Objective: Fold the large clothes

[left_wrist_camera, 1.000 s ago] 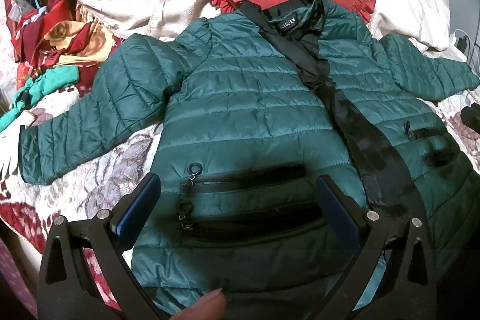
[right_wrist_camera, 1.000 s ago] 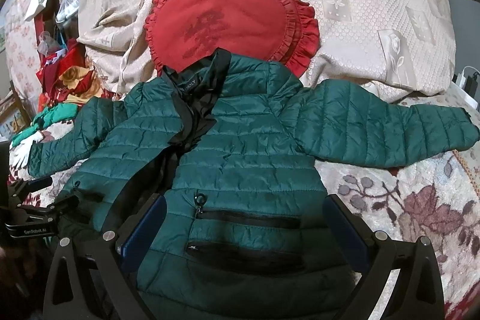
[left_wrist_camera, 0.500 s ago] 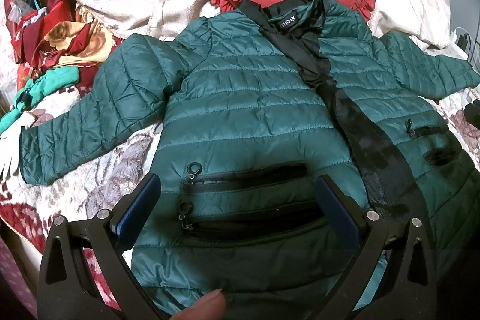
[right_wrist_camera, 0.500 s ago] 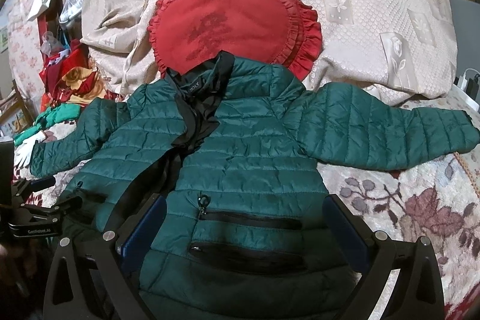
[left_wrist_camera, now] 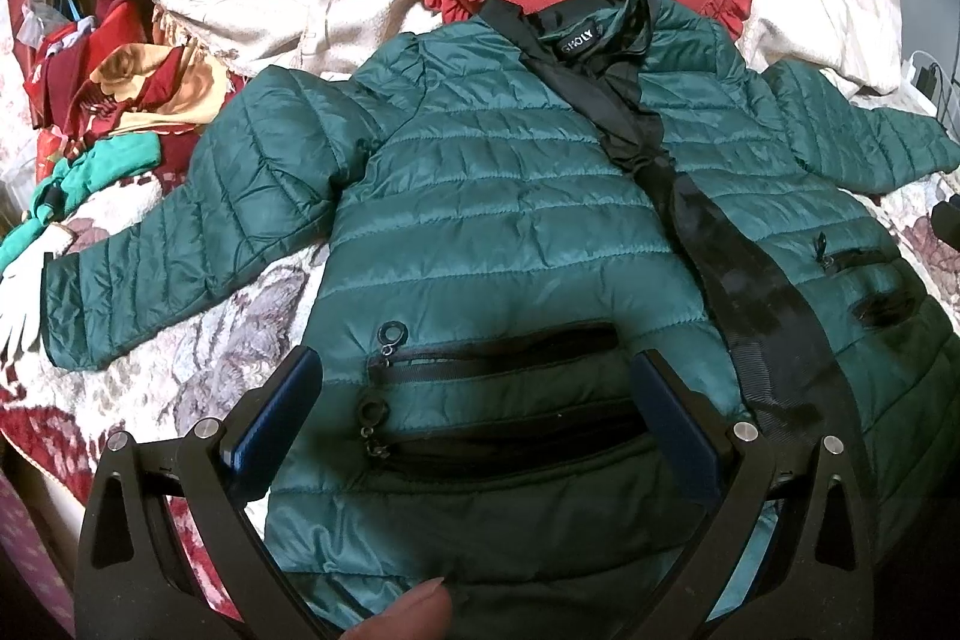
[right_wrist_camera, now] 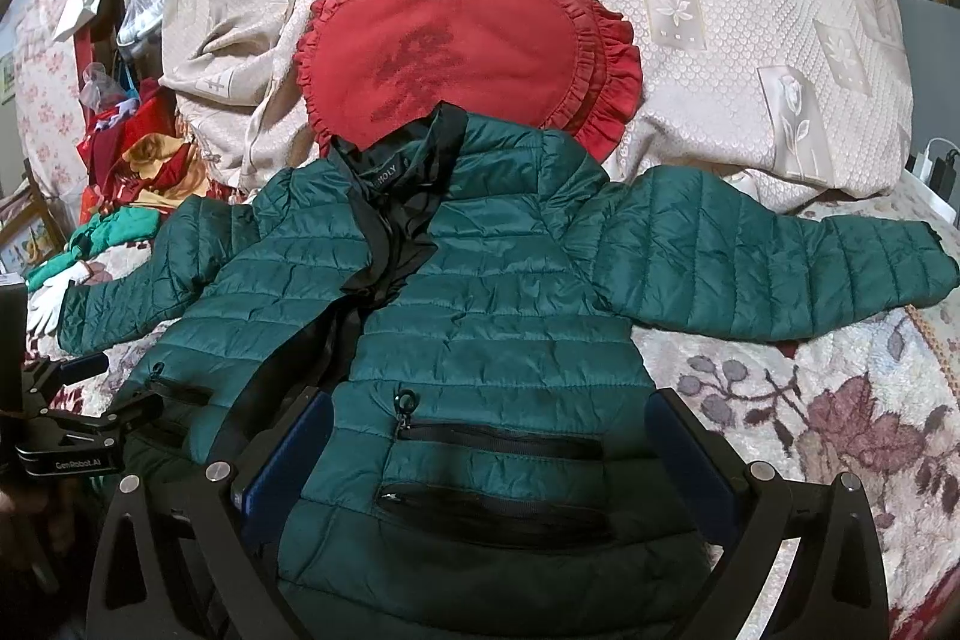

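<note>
The green puffer jacket (left_wrist_camera: 510, 232) lay front-up on the bed (right_wrist_camera: 840, 400), collar touching the red heart cushion (right_wrist_camera: 468, 40), and nothing was folded yet! Both sleeves were stretched out to the sides, the left sleeve (left_wrist_camera: 156, 244) reaching toward a white glove (left_wrist_camera: 24, 292), the right sleeve (right_wrist_camera: 780, 268) flat over the floral blanket. The front sat a little open along its black placket. By my reading the whole fold was still to come: sleeves in, then the body doubled.

The left gripper (left_wrist_camera: 480, 406) hovered low over the hem, its blue-padded fingers (left_wrist_camera: 276, 418) wide apart either side of the zip pockets (left_wrist_camera: 492, 388), gripping nothing. The right gripper (right_wrist_camera: 489, 454) was the same story over the other front panel, fingers (right_wrist_camera: 690, 454) spread wide, empty; whether the pads brushed the fabric, I couldn't tell.
</note>
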